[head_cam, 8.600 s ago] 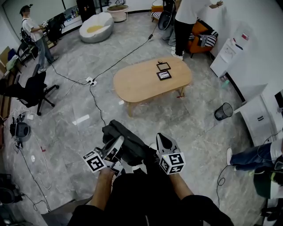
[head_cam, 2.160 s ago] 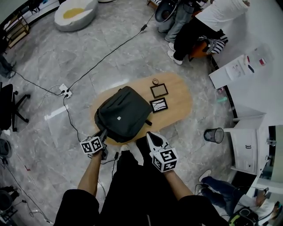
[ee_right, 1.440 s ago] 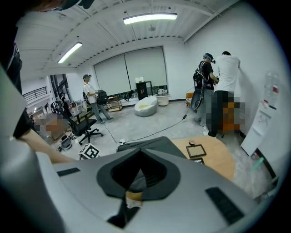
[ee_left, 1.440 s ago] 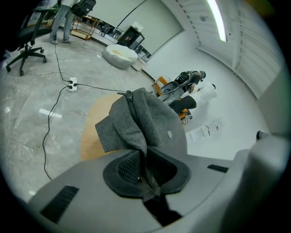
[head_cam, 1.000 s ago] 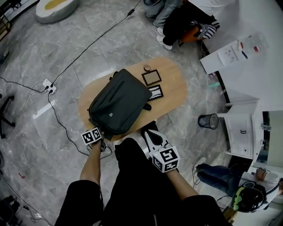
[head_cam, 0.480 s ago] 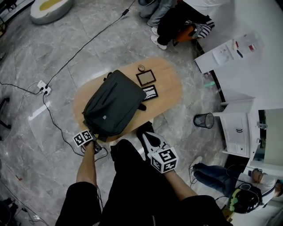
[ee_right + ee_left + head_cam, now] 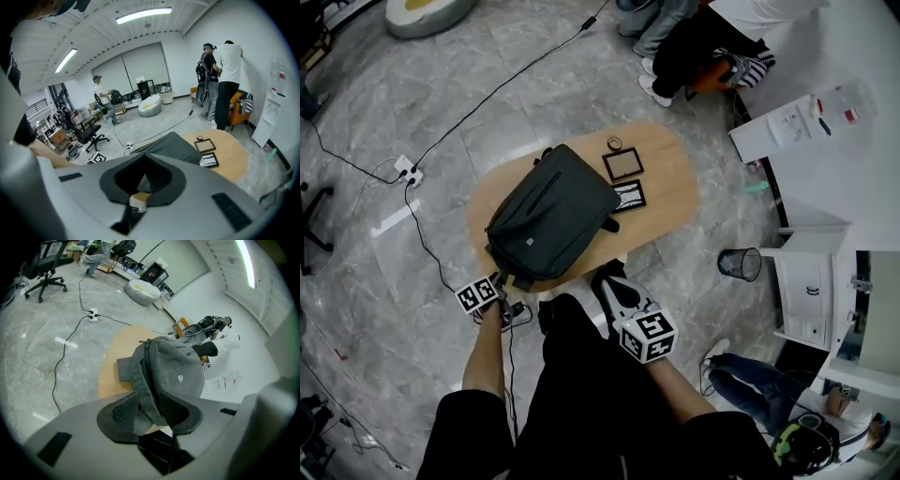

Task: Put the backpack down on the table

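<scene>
head view – backpack: dark grey fabric backpack [image 7: 553, 216] lies flat on the oval light-wood table [image 7: 675, 187], covering its left part
head view – left gripper: left gripper [image 7: 499, 280] is at the backpack's near corner, touching it
head view – right gripper: right gripper [image 7: 607, 274] is just off the table's near edge, apart from the backpack
head view – frames: two dark square frames [image 7: 622, 165] lie just beside the backpack
head view – floor: black mesh wastebasket [image 7: 743, 264] stands to the table's right
left gripper view – tongs: left gripper [image 7: 154, 420] is pinched on a fold of the backpack [image 7: 173, 366], fabric between the pads
left gripper view – table: table [image 7: 115, 364] is under the backpack
right gripper view – tongs: right gripper [image 7: 138, 194] is pressed together, nothing between
right gripper view – backpack: backpack [image 7: 171, 145] lies on the table [image 7: 232, 161] ahead, frames [image 7: 205, 145] to its right
</scene>
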The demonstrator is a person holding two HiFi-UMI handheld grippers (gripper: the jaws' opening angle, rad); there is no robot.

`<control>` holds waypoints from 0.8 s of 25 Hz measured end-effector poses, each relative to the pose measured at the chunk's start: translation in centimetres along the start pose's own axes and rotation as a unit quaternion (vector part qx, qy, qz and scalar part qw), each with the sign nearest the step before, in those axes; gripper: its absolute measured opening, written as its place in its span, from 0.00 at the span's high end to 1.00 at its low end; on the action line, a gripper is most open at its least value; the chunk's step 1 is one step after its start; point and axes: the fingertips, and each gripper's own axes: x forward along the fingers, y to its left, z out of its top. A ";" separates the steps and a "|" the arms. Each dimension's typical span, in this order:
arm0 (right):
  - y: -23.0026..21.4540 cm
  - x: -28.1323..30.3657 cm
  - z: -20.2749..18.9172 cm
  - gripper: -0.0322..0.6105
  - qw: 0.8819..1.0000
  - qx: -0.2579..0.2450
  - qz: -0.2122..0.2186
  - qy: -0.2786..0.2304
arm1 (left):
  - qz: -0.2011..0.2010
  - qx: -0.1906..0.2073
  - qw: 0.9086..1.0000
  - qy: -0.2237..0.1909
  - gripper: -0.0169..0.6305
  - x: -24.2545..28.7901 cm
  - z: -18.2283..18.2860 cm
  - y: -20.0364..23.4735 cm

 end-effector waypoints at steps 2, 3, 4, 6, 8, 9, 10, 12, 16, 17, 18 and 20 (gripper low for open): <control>0.1 -0.1 0.5 0.94 1.000 -0.002 0.007 -0.001 | 0.004 0.001 1.000 -0.017 0.80 -1.0 0.3 -0.8; 0.3 -0.1 0.9 0.94 1.000 -0.003 0.013 -0.003 | 0.008 0.003 1.000 -0.027 0.83 -1.5 0.5 -1.1; 0.5 -0.2 1.3 0.94 1.000 -0.005 0.022 -0.007 | 0.011 0.006 0.999 -0.034 0.86 -1.9 0.6 -1.6; 0.9 -0.4 2.3 0.94 0.999 -0.008 0.044 -0.016 | 0.013 0.011 0.999 -0.044 0.90 -2.4 0.6 -2.8; 1.3 -0.5 3.0 0.94 0.998 -0.021 0.061 -0.017 | 0.010 0.015 0.999 -0.049 0.91 -2.8 0.4 -4.1; 1.4 -0.4 3.3 0.94 0.997 -0.031 0.068 -0.015 | 0.009 0.021 0.998 -0.050 0.92 -2.9 0.3 -4.8; 1.5 -0.2 3.4 0.94 0.996 -0.041 0.072 -0.012 | 0.009 0.029 0.998 -0.049 0.92 -3.1 0.1 -5.4; 1.5 0.0 3.7 0.94 0.996 -0.059 0.072 -0.003 | 0.006 0.046 0.998 -0.048 0.94 -3.4 -0.5 -6.8; 1.6 0.2 4.4 0.94 0.994 -0.072 0.077 -0.002 | -0.016 0.084 0.994 -0.063 0.95 -4.6 -1.0 -10.3; 1.6 0.1 4.6 0.94 0.994 -0.073 0.080 -0.007 | -0.019 0.100 0.992 -0.068 0.95 -4.9 -0.9 -11.3; 1.5 0.0 4.8 0.94 0.994 -0.074 0.080 -0.012 | -0.020 0.120 0.990 -0.074 0.95 -5.3 -0.8 -12.5; 1.4 -0.2 5.3 0.94 0.994 -0.077 0.080 -0.022 | -0.027 0.160 0.983 -0.087 0.95 -6.2 -0.3 -15.1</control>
